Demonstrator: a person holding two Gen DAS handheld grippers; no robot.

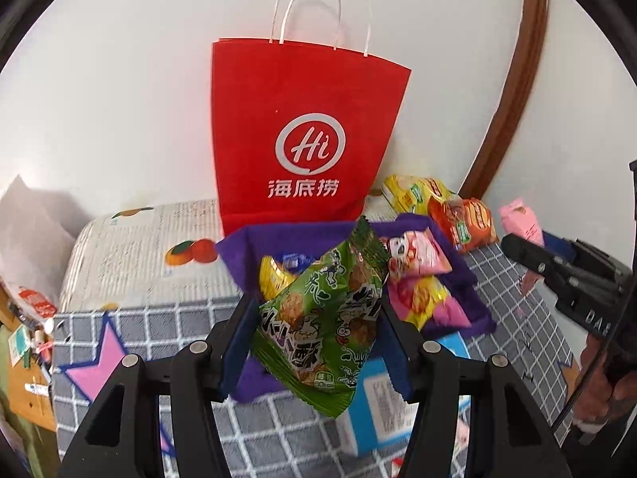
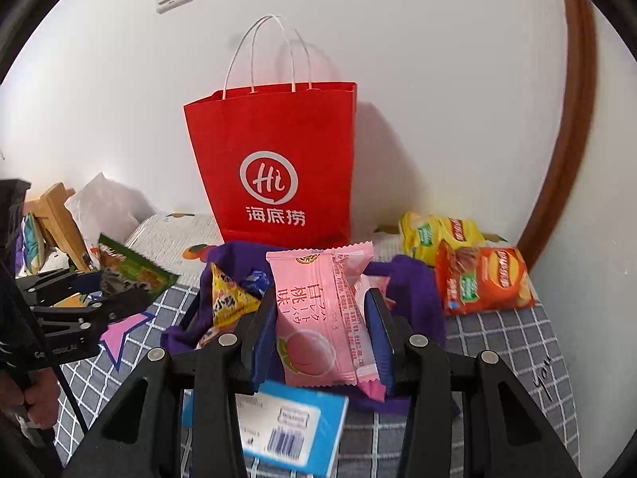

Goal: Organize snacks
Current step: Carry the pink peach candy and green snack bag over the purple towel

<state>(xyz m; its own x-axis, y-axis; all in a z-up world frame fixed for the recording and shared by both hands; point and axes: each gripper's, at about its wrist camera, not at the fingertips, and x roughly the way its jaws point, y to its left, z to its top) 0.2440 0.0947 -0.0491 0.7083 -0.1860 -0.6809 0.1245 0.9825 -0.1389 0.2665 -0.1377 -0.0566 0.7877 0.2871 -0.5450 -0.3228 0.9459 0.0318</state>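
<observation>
Two packets lifted toward the red bag

Our left tongs (image 1: 318, 342) grip the green snack packet (image 1: 324, 318), right tongs (image 2: 320, 338) the pink packet (image 2: 322, 314); we should clear the red paper bag (image 2: 274, 159) rim at frame centre before releasing.

Both grippers (image 1: 318, 342) are black angular frames with silver screws, blue pads and thin black cable.

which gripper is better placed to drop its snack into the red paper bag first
Probably the right gripper: its pink peach snack packet lines up right under the red paper bag. The left gripper's green snack packet is similarly lifted; close call.
</observation>
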